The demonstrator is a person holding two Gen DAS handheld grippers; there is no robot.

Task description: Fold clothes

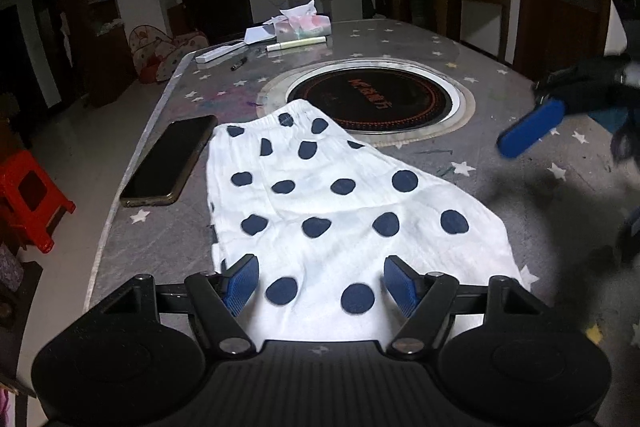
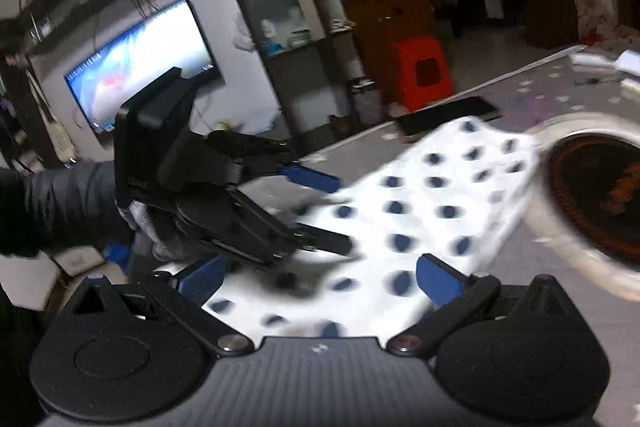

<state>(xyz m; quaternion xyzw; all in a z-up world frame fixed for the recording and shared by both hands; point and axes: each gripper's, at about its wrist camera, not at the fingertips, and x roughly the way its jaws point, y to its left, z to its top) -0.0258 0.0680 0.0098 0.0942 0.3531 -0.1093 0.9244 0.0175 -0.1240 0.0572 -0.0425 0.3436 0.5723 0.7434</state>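
Observation:
A white garment with navy dots [image 1: 320, 203] lies flat on the grey star-patterned table [image 1: 500, 187]. Its elastic waistband points away toward the round hob. My left gripper [image 1: 320, 281] hovers over the garment's near edge, open, its blue pads wide apart and pressing on nothing. My right gripper [image 1: 580, 175] shows at the right edge of the left wrist view, off the cloth, with one blue finger [image 1: 532, 127] raised above the table. In the blurred right wrist view, the right gripper [image 2: 320, 277] is open above the garment [image 2: 440, 195], and the left gripper [image 2: 326, 211] reaches in from the left in a gloved hand.
A dark phone [image 1: 168, 163] lies just left of the garment, near the table's left edge. A round black hob [image 1: 368, 99] is set into the table beyond the cloth. Tissue box [image 1: 304, 27], papers and pens sit at the far end. A red stool [image 1: 28, 195] stands on the floor.

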